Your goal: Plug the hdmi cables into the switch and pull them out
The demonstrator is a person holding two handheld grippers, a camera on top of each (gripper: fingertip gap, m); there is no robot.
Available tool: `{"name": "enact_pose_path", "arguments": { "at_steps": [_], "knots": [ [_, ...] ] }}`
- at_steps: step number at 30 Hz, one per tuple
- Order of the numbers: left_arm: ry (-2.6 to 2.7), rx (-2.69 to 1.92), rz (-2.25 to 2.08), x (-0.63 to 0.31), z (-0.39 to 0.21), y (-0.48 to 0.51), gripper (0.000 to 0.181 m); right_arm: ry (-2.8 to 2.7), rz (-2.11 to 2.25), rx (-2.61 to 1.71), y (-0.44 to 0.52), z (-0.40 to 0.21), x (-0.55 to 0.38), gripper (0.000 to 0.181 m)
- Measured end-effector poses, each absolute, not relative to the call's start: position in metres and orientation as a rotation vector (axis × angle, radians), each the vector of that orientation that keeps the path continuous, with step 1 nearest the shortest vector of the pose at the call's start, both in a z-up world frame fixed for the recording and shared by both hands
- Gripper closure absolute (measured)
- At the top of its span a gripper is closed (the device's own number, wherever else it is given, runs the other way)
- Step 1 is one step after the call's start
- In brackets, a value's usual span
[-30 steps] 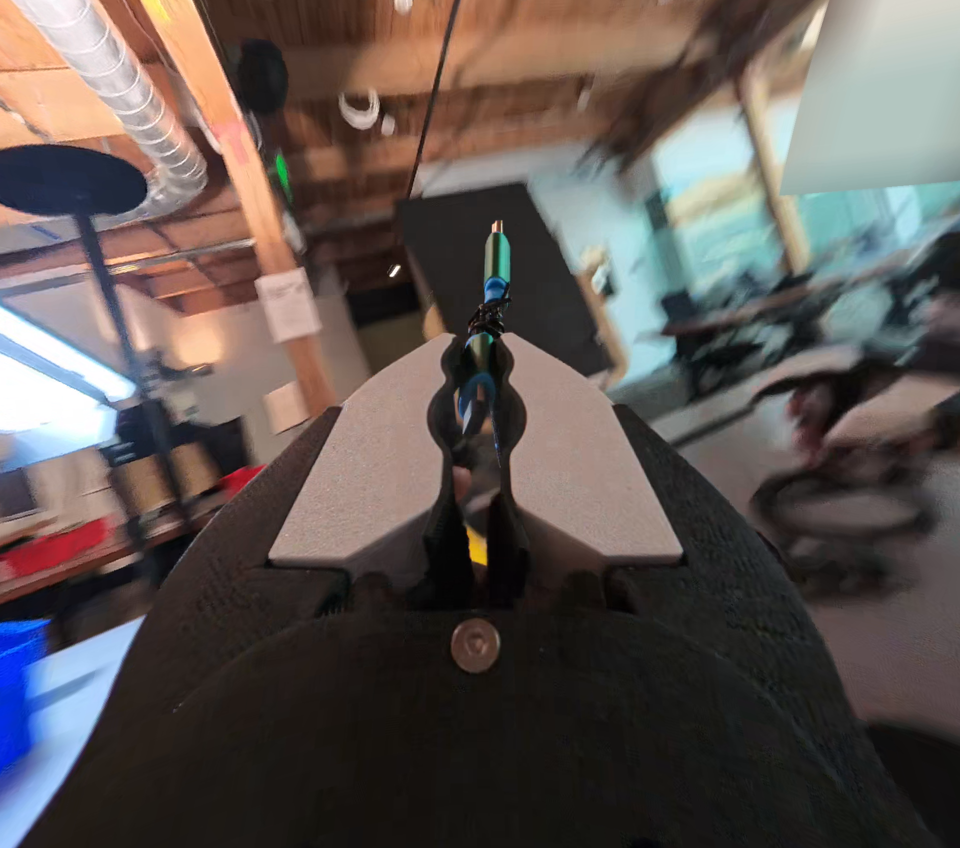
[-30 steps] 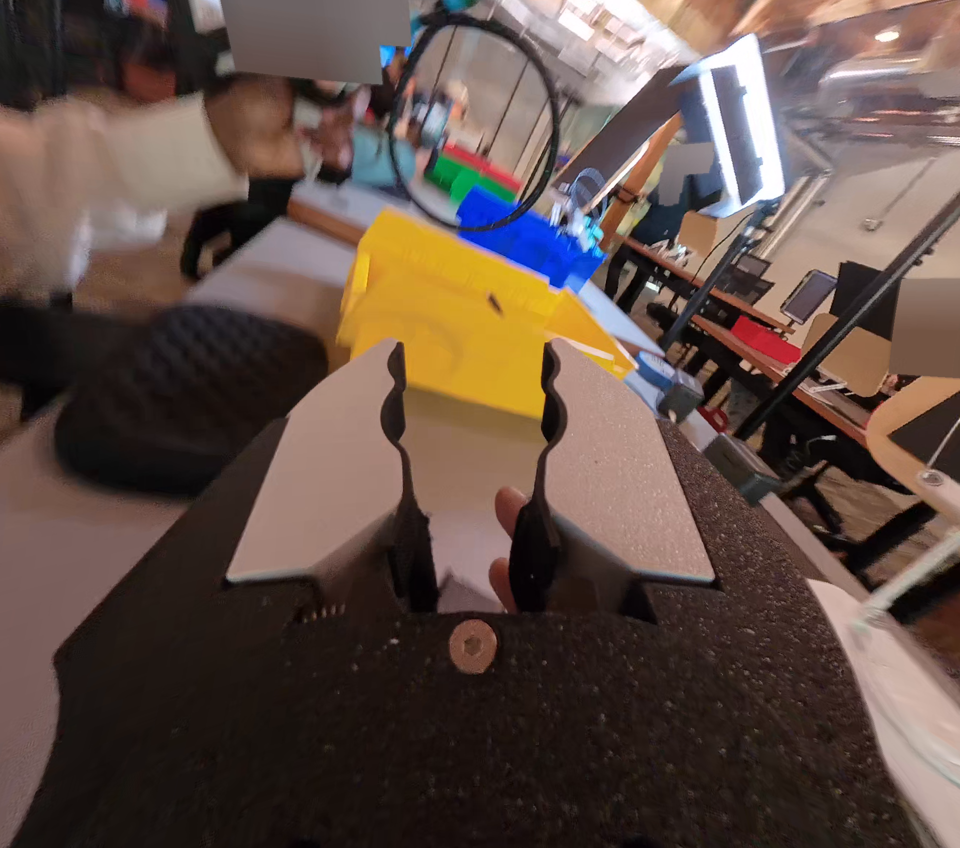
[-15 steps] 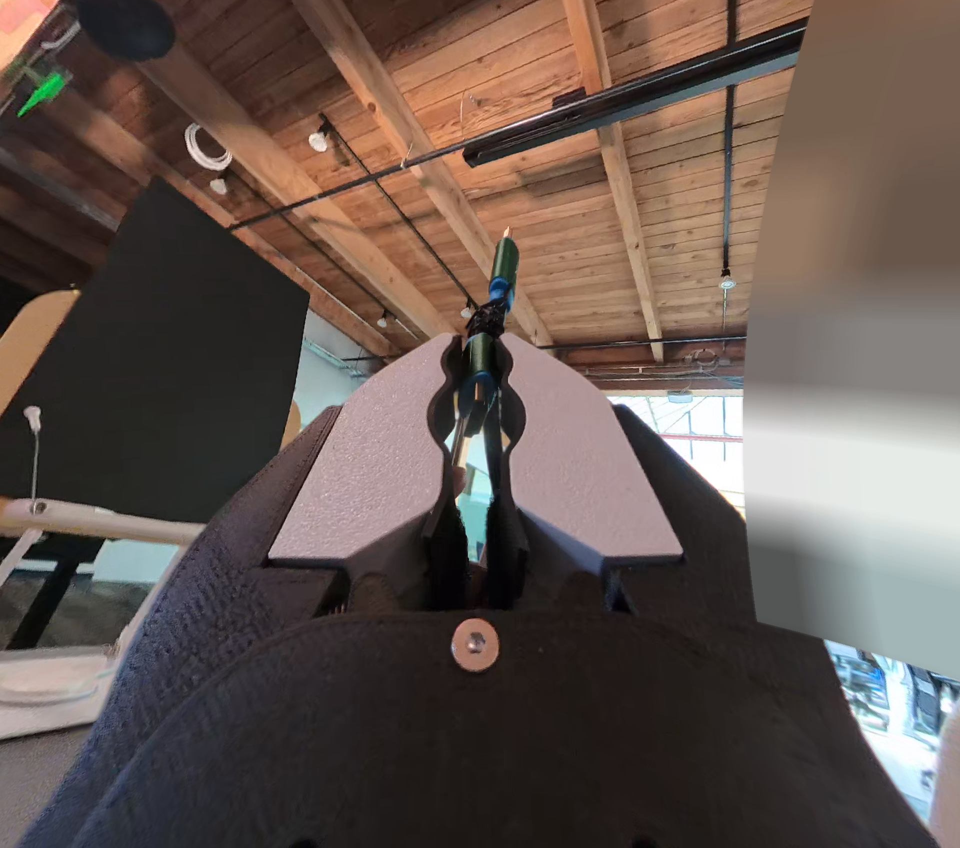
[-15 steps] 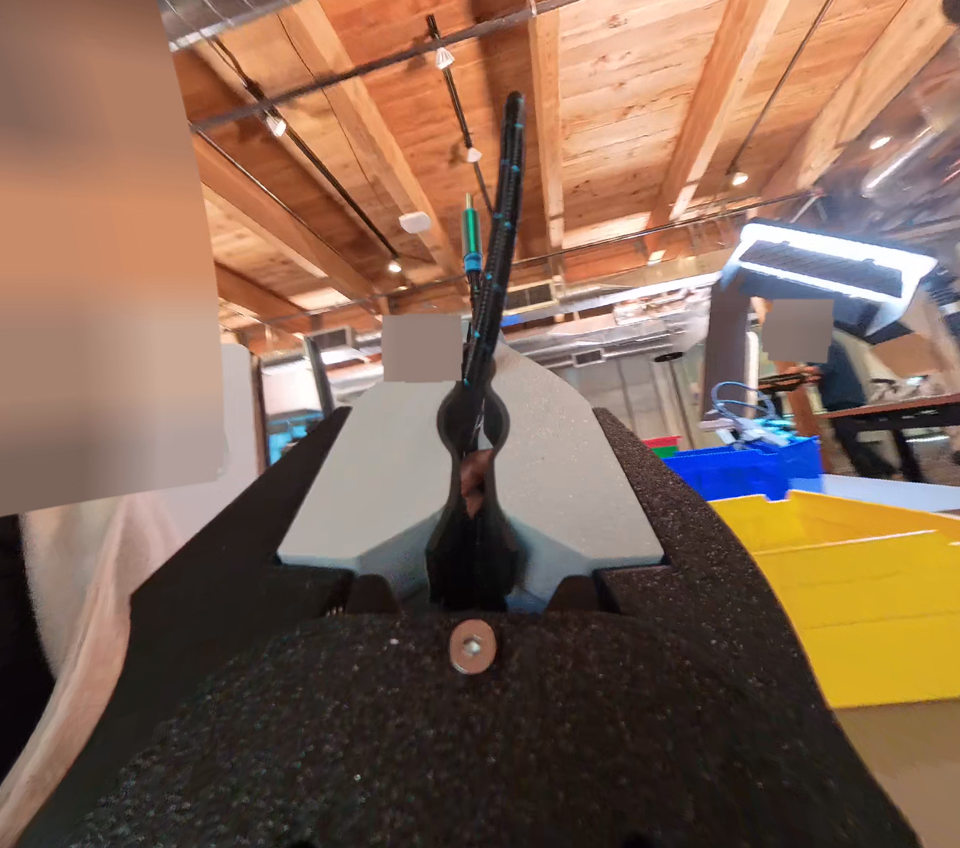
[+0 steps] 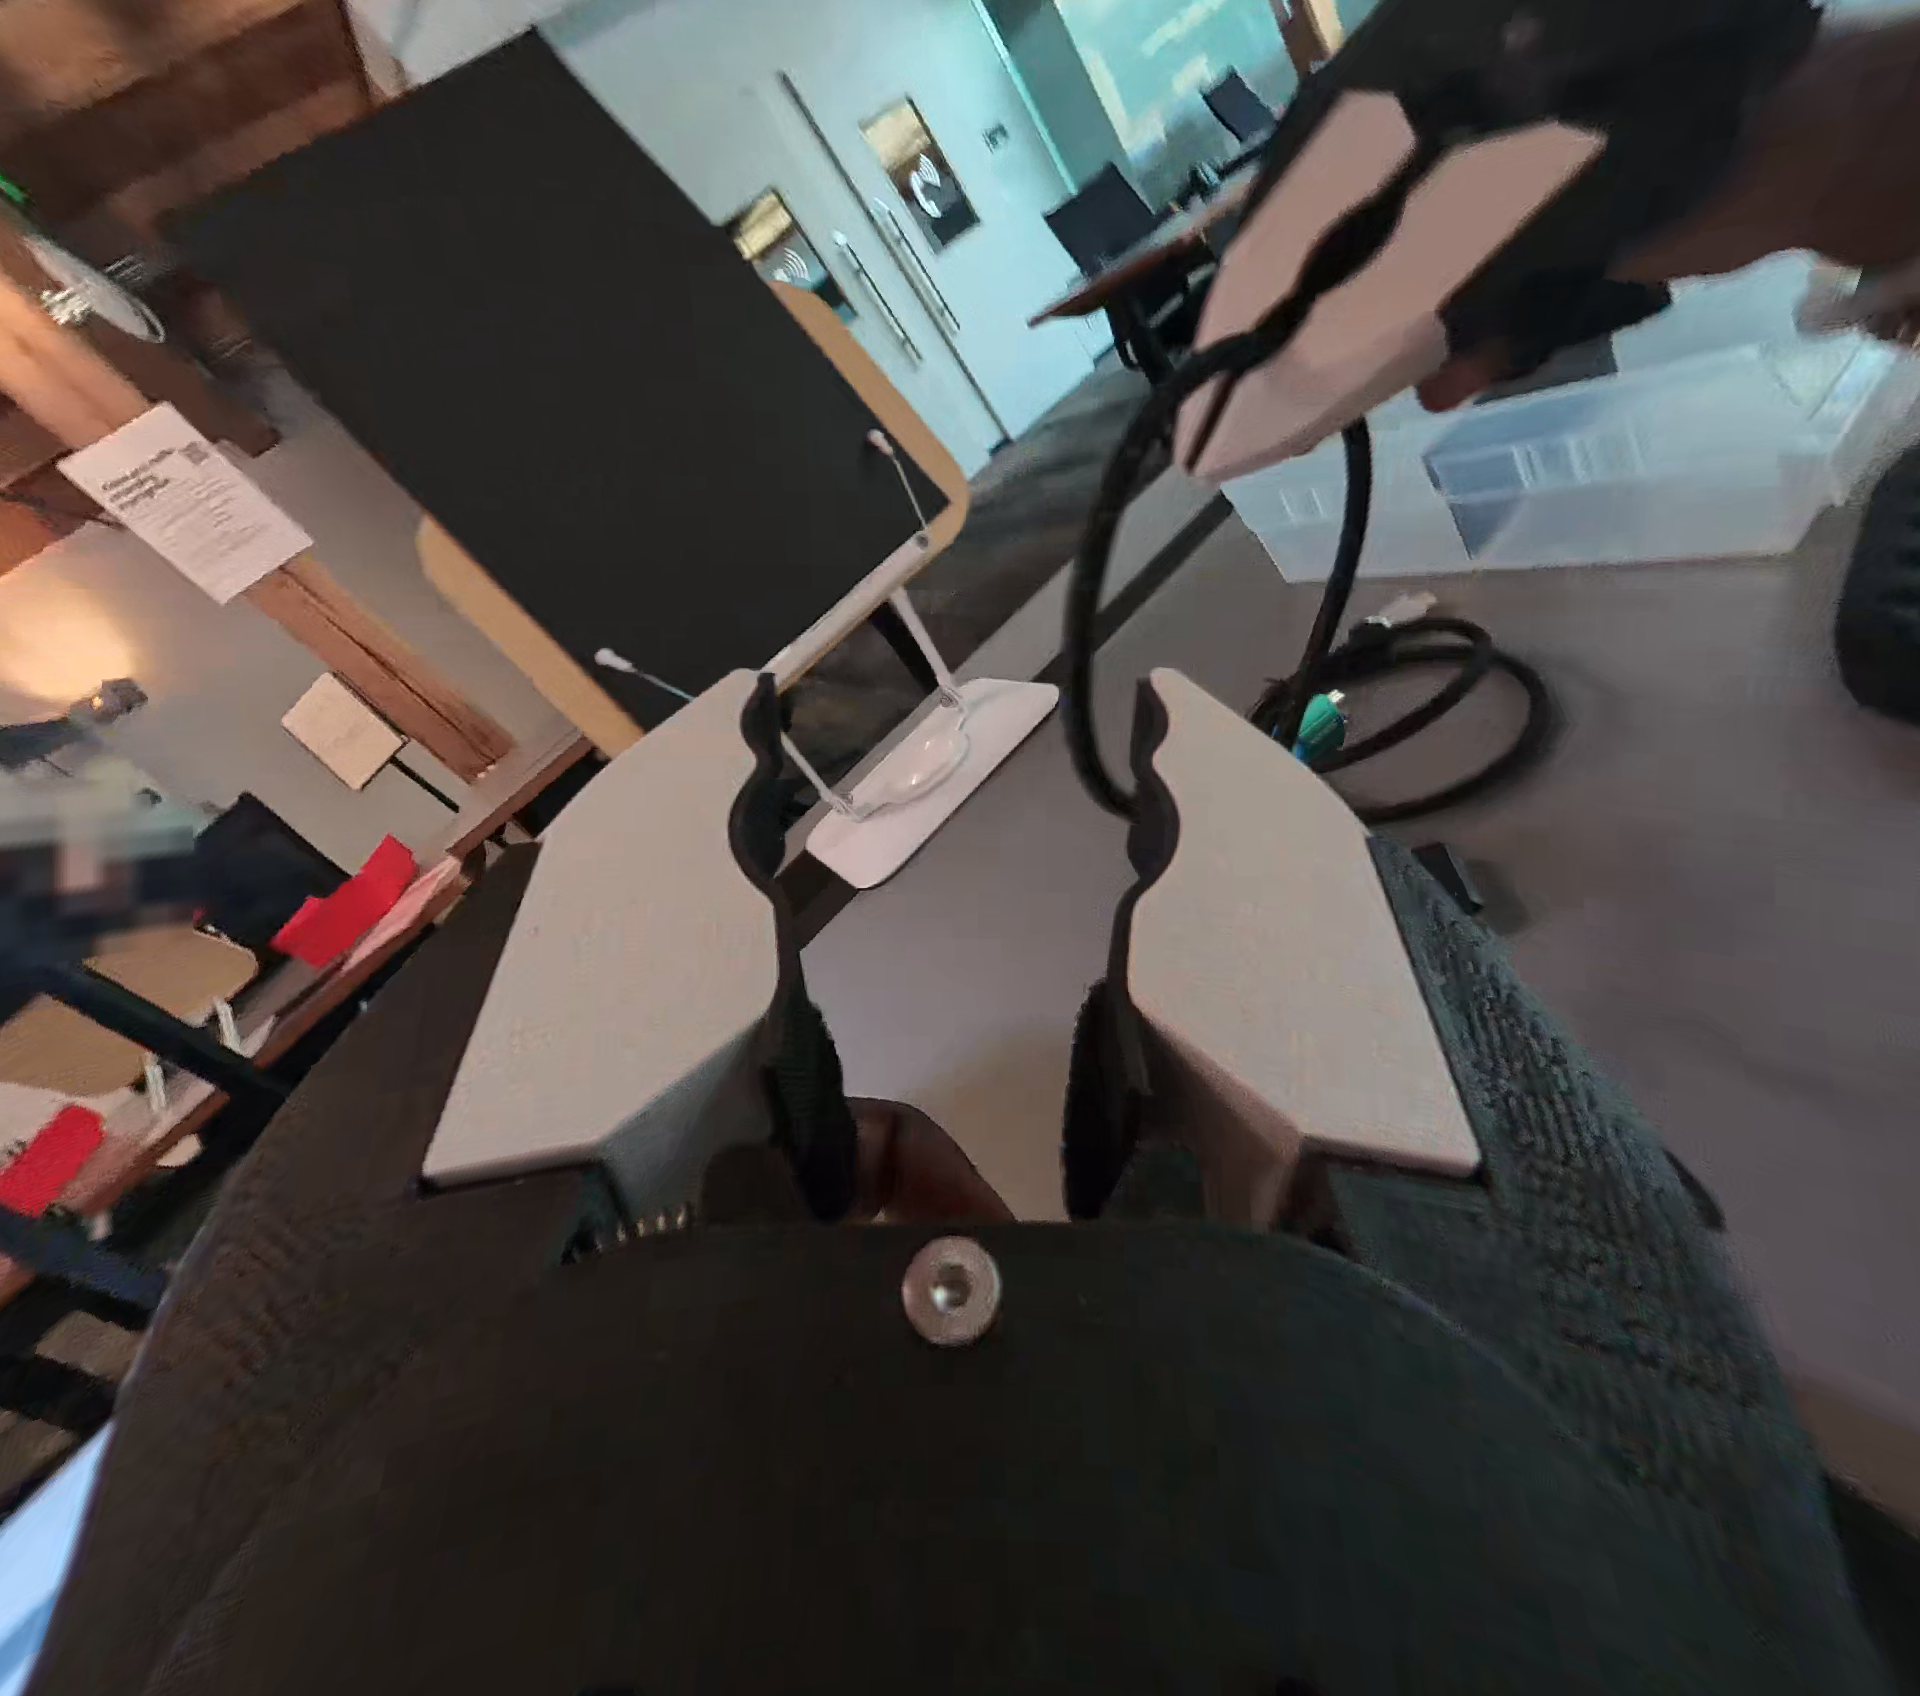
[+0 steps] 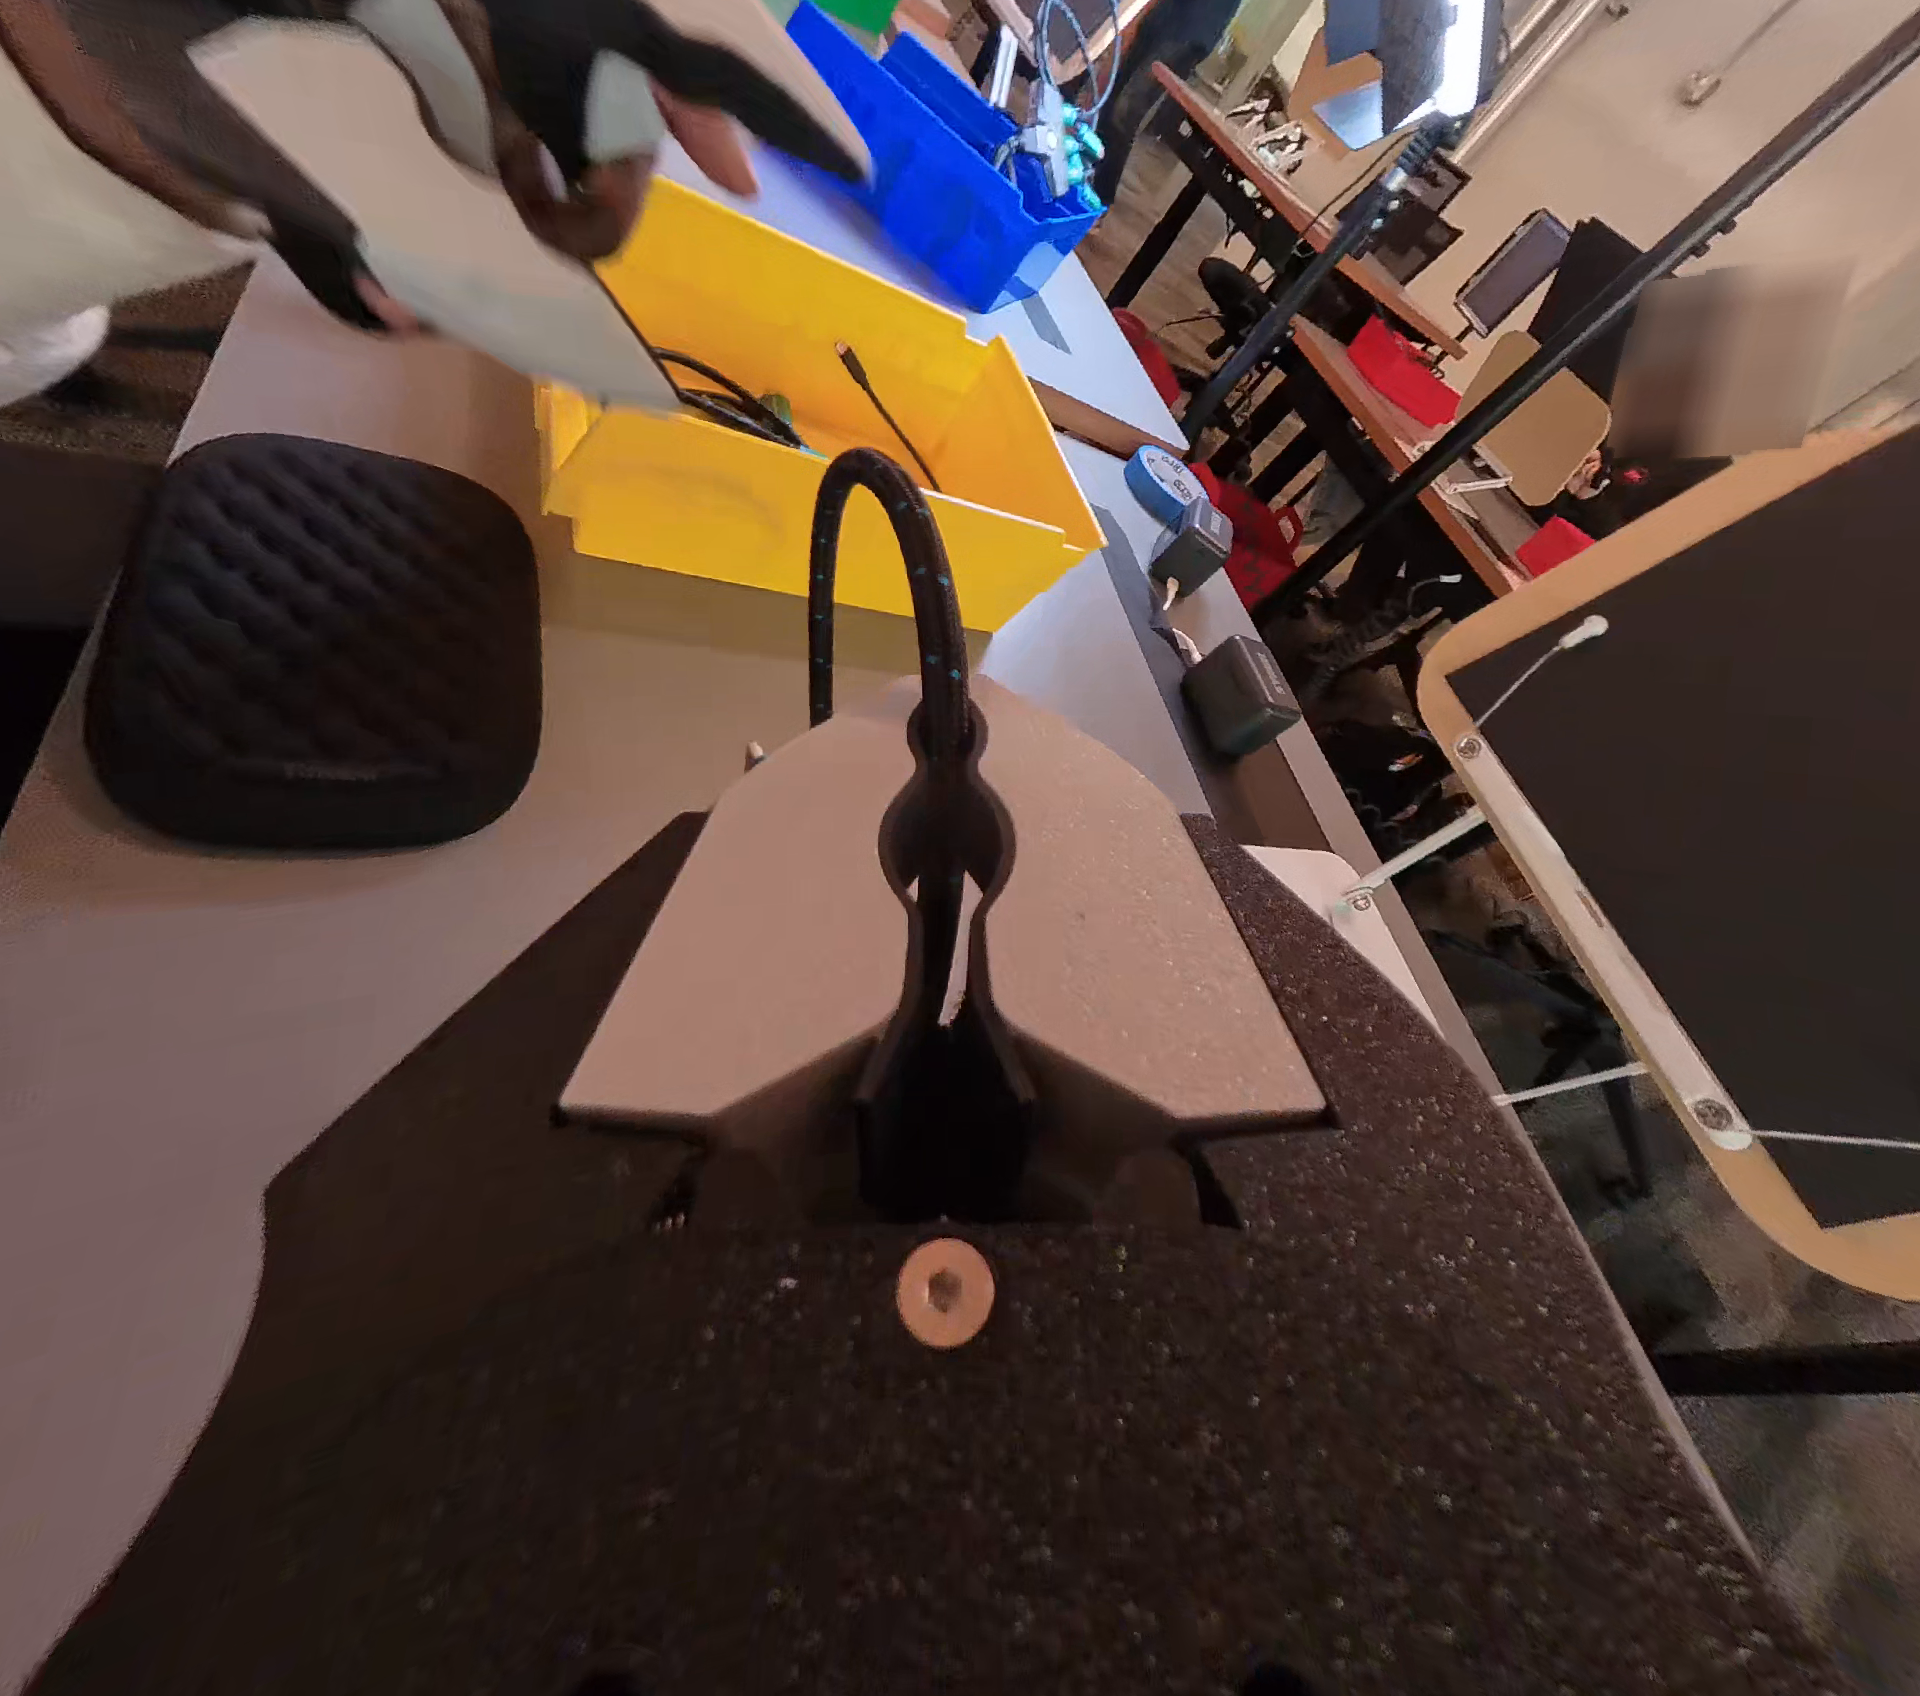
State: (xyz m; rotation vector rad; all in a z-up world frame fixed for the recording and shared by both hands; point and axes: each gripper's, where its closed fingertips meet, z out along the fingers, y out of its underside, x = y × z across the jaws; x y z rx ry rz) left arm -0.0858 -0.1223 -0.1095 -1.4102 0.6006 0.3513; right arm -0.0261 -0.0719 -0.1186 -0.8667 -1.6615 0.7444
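pinching a bendy, woven black cable [image 6: 940, 607], the right gripper [image 6: 943, 747] is squeezed tight. the left gripper [image 5: 948, 711] hangs wide open over the smooth grey table [image 5: 1662, 815], holding nothing.

Left claw [image 5: 951, 773] now empty, apart.

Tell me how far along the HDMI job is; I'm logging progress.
Early. No switch shows in either view, so nothing looks plugged. In hand: the right gripper is shut on a black braided cable. The left gripper is open, empty. Plugging and pulling remain.
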Motion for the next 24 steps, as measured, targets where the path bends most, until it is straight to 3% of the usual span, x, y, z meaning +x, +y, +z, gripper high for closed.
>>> {"name": "enact_pose_path", "arguments": {
  "at_steps": [2, 4, 5, 7, 8, 11, 14, 16, 19, 24],
  "knots": [
    [0.635, -1.406, 0.43, -0.074, -0.119, -0.1, 0.138, -1.68, 0.741, -0.854, -0.079, -0.117, -0.027, 0.181],
    [0.668, -1.416, 0.443, -0.067, -0.132, -0.085, 0.147, -1.686, 0.771, -0.827, -0.087, -0.114, -0.026, 0.181],
    [0.637, -1.408, 0.411, -0.066, -0.133, -0.081, 0.168, -1.681, 0.794, -0.816, -0.091, -0.112, -0.026, 0.181],
    [0.516, -1.351, 0.242, -0.065, -0.121, -0.083, 0.179, -1.656, 0.822, -0.768, -0.094, -0.107, -0.024, 0.179],
    [0.442, -1.31, 0.177, -0.07, -0.112, -0.087, 0.179, -1.592, 0.838, -0.721, -0.094, -0.099, -0.023, 0.174],
    [0.268, -1.148, -0.084, -0.087, -0.086, -0.104, 0.179, -1.346, 1.007, -0.584, -0.094, -0.071, -0.007, 0.127],
    [0.119, -0.989, -0.353, -0.106, -0.069, -0.122, 0.179, -1.16, 1.254, -0.603, -0.089, -0.067, 0.01, 0.107],
    [0.012, -0.904, -0.458, -0.123, -0.064, -0.13, 0.179, -1.107, 1.388, -0.614, -0.094, -0.079, 0.014, 0.104],
    [-0.078, -0.829, -0.479, -0.137, -0.065, -0.138, 0.18, -1.077, 1.483, -0.603, -0.115, -0.095, 0.012, 0.117],
    [-0.097, -0.777, -0.47, -0.14, -0.068, -0.146, 0.18, -1.326, 1.371, -0.71, -0.151, -0.135, -0.02, 0.122]
  ]
}}
